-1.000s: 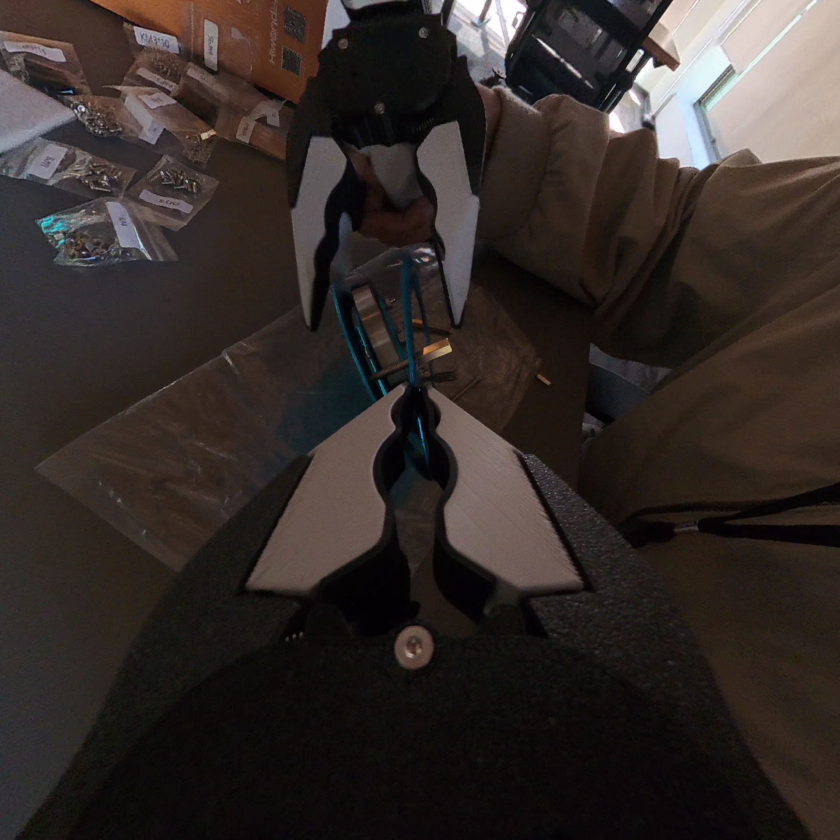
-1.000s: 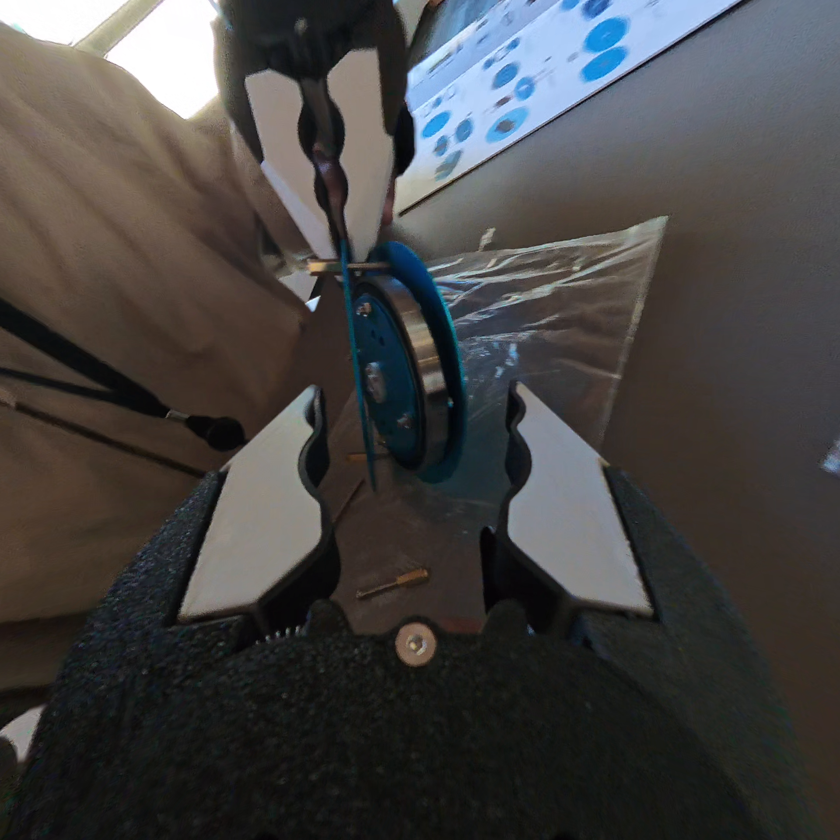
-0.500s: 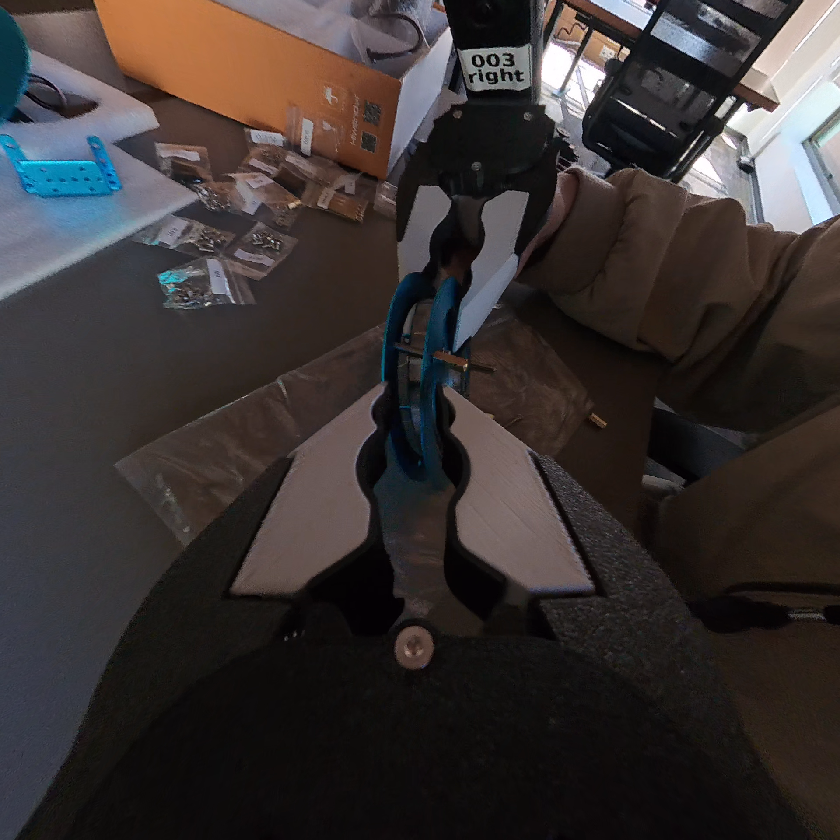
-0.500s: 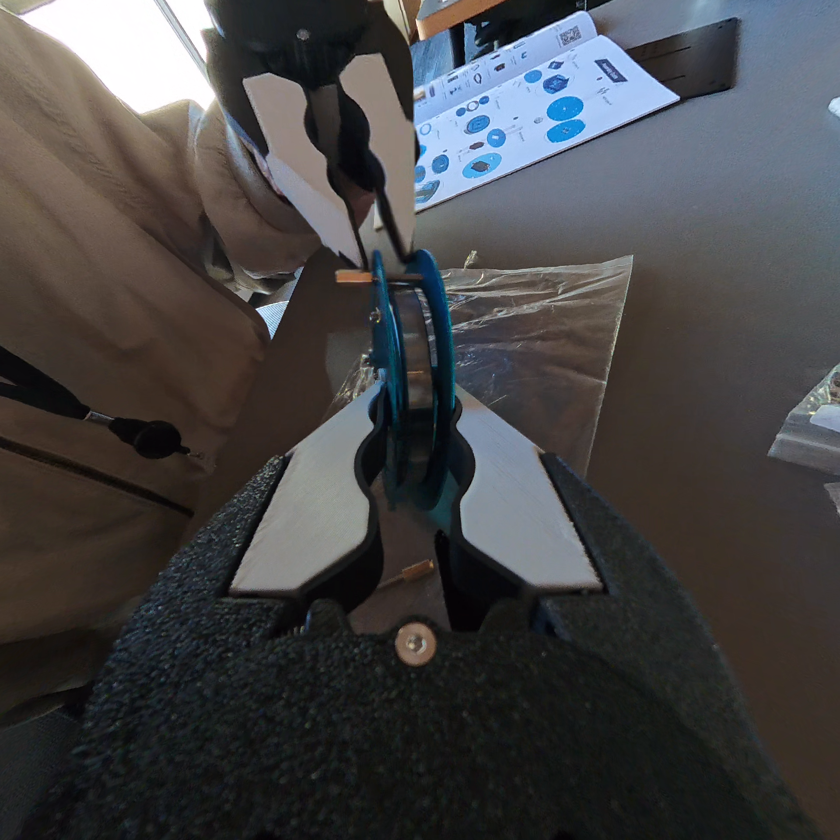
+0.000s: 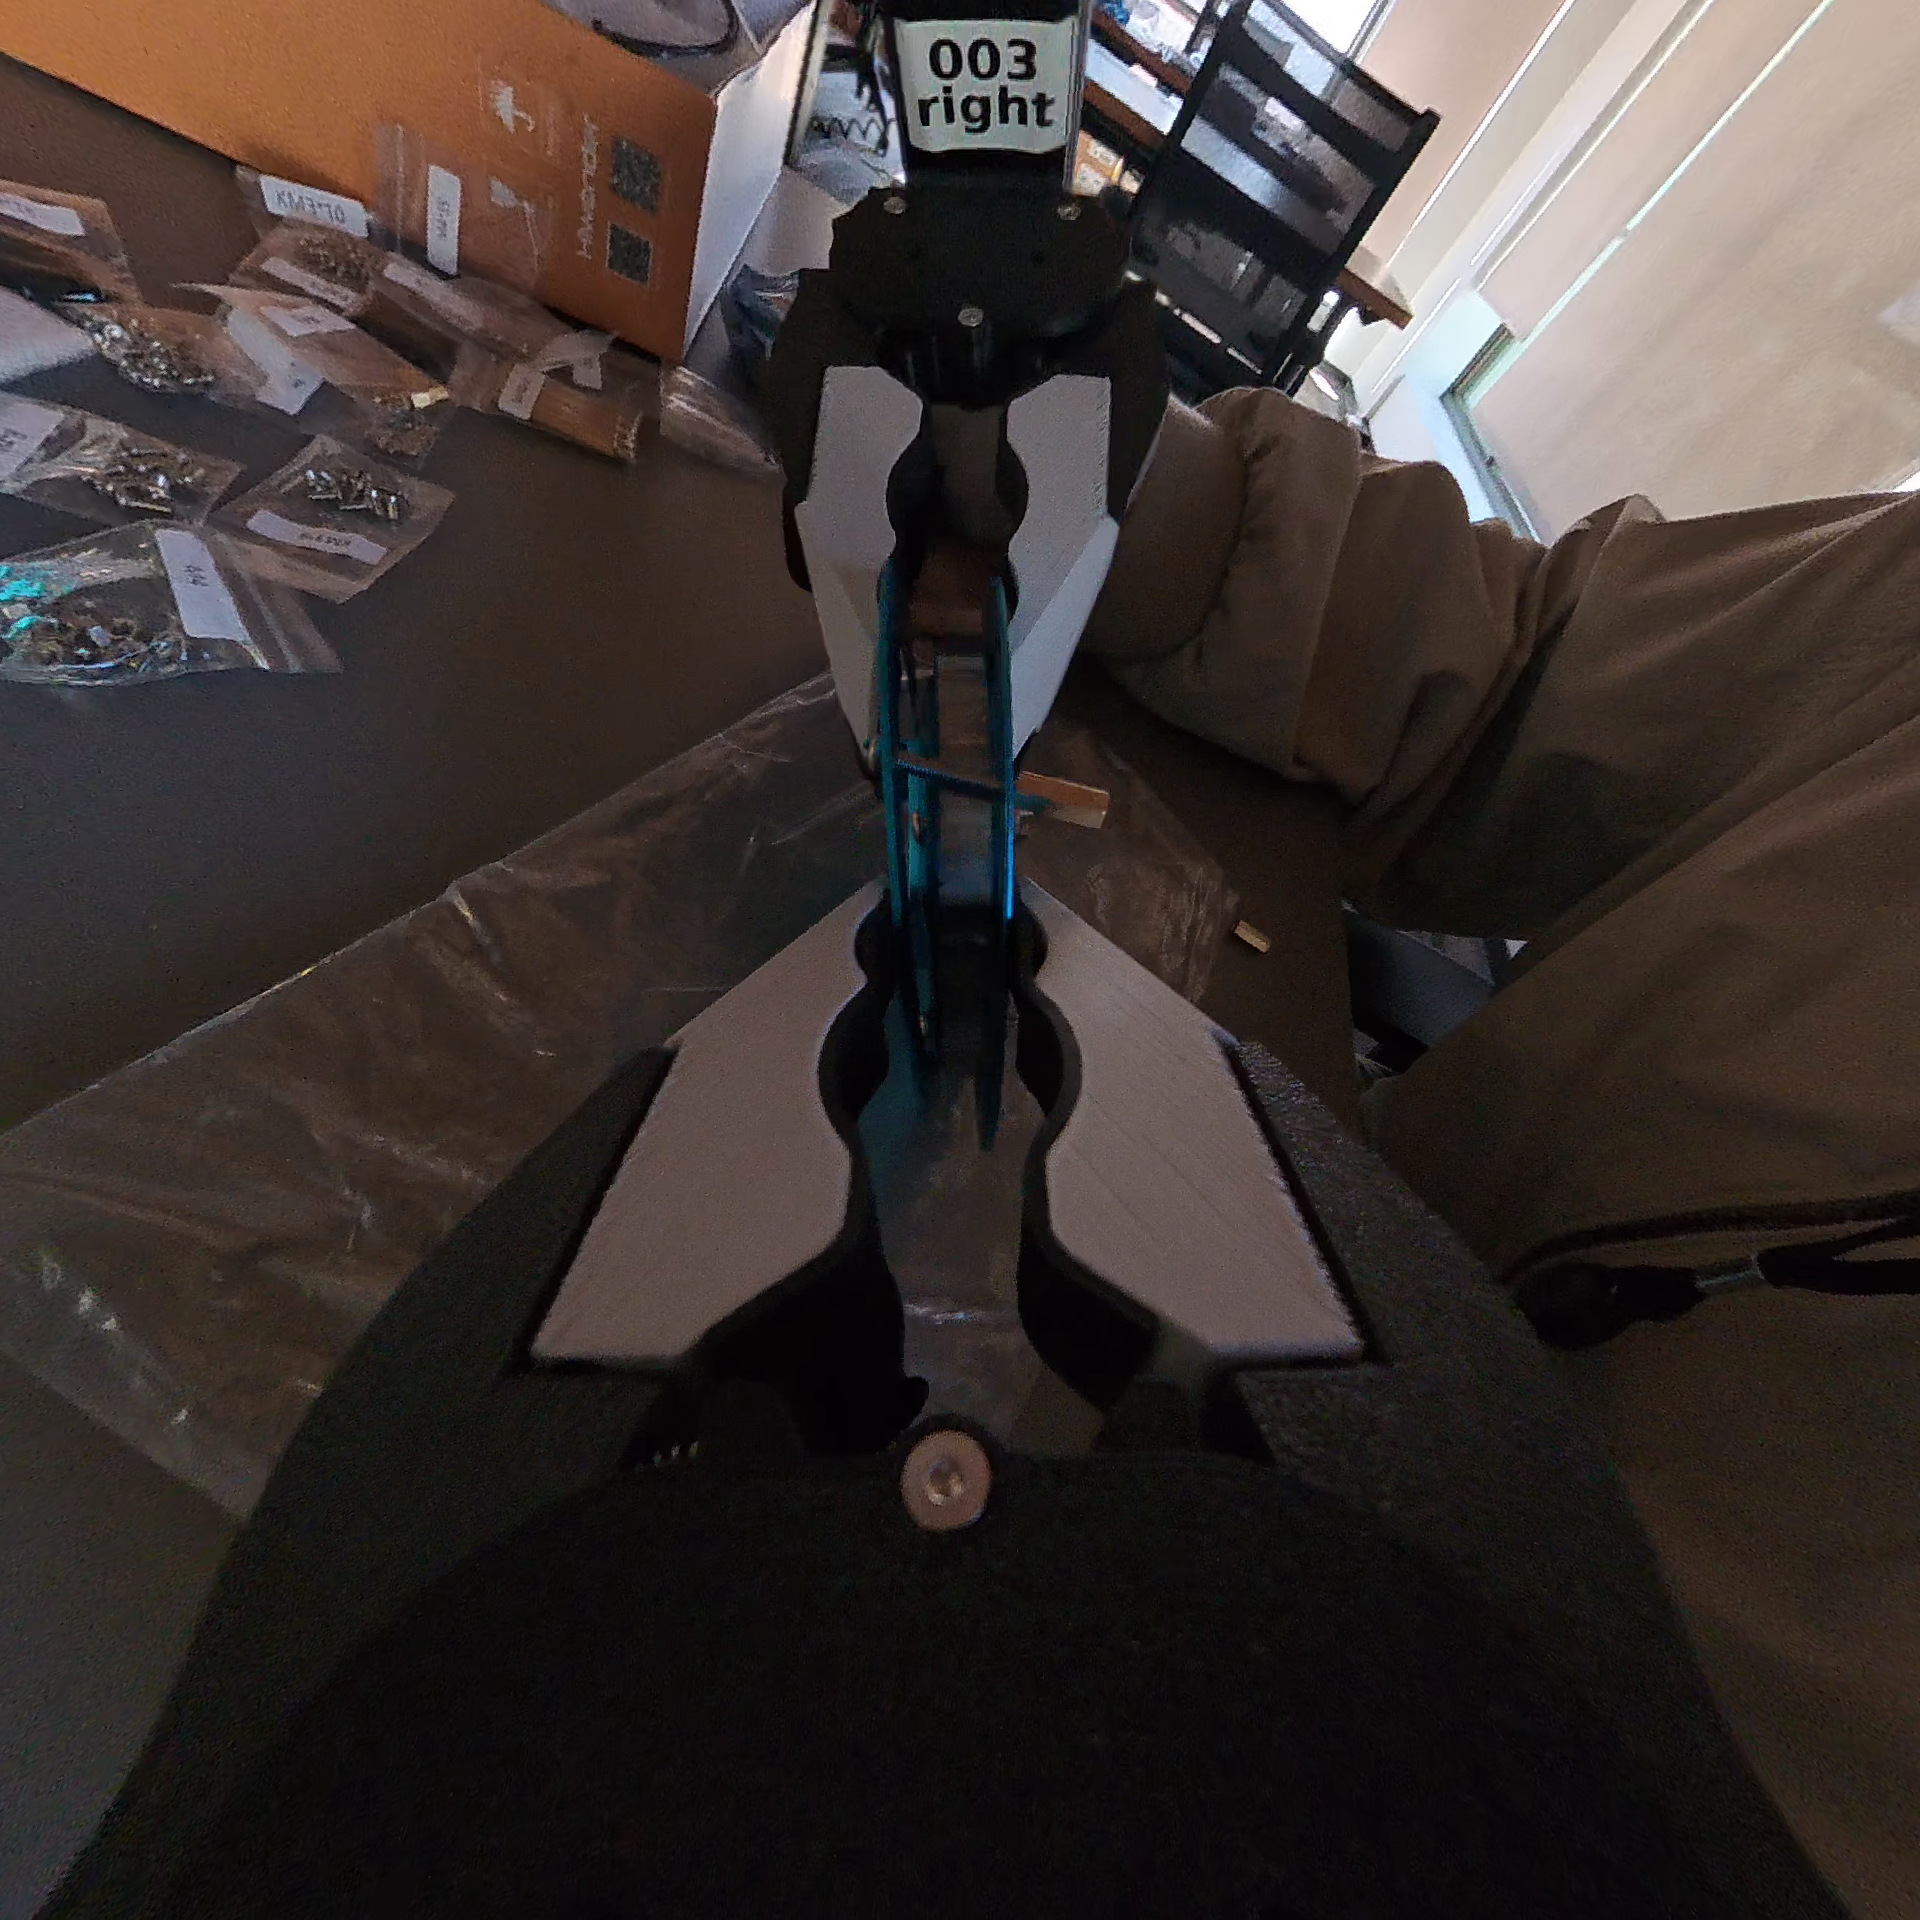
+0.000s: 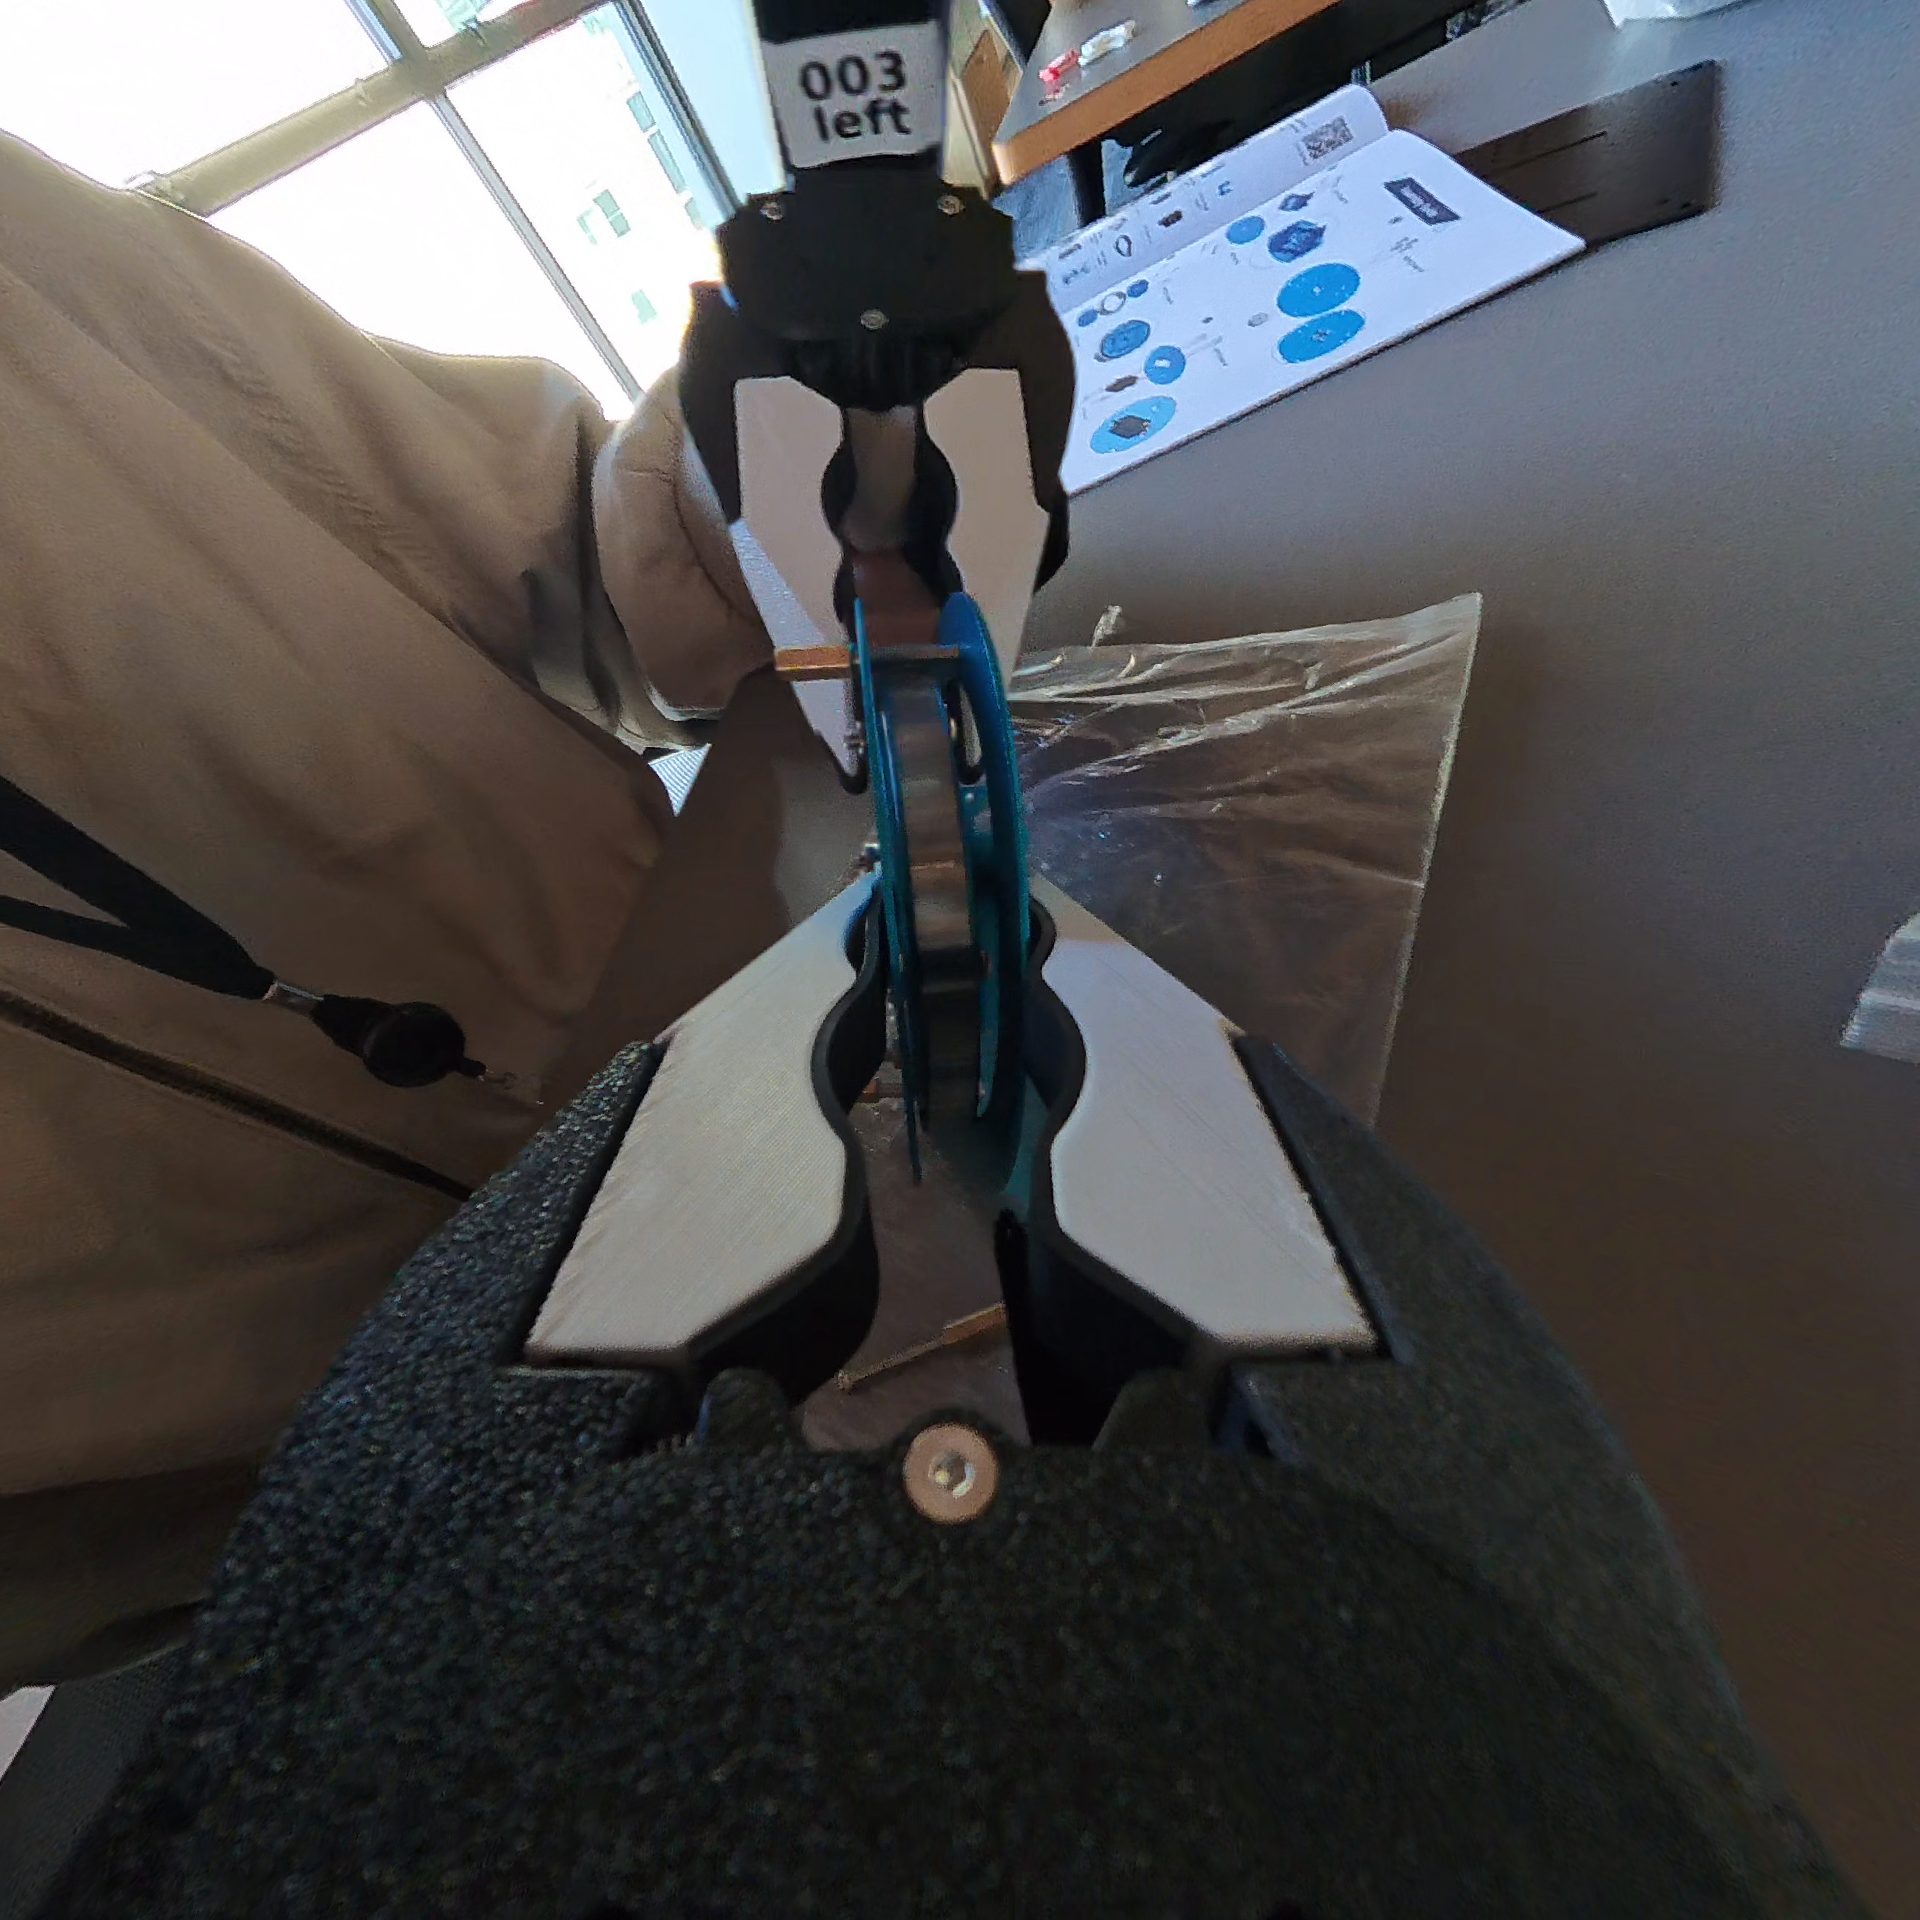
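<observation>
A blue wheel assembly [image 5: 943, 831], two thin blue discs with a silver ring between them and a brass standoff [image 5: 1062, 798] through the rim, stands on edge above a clear plastic bag [image 5: 416, 1039]. My left gripper [image 5: 945, 914] is shut on its near edge. My right gripper [image 6: 951, 914] is shut on the opposite edge of the same blue wheel assembly [image 6: 945, 831]. Each gripper faces the other; the right gripper shows in the left wrist view [image 5: 940, 717] and the left gripper in the right wrist view [image 6: 914, 717].
Several small bags of screws [image 5: 156, 488] and an orange box [image 5: 416, 125] lie at the far left. An open instruction sheet [image 6: 1299, 281] lies on the dark table [image 6: 1662, 727]. A loose brass standoff [image 6: 966, 1330] lies on the bag. A person's tan sleeves [image 5: 1455, 623] flank the grippers. Only a small space, under 4 cm, lies between the two pairs of fingers.
My right gripper, open a second ago, has closed on the wheel. My left gripper's grip now spans both discs. Both grippers and the wheel have tilted and lifted a little.
</observation>
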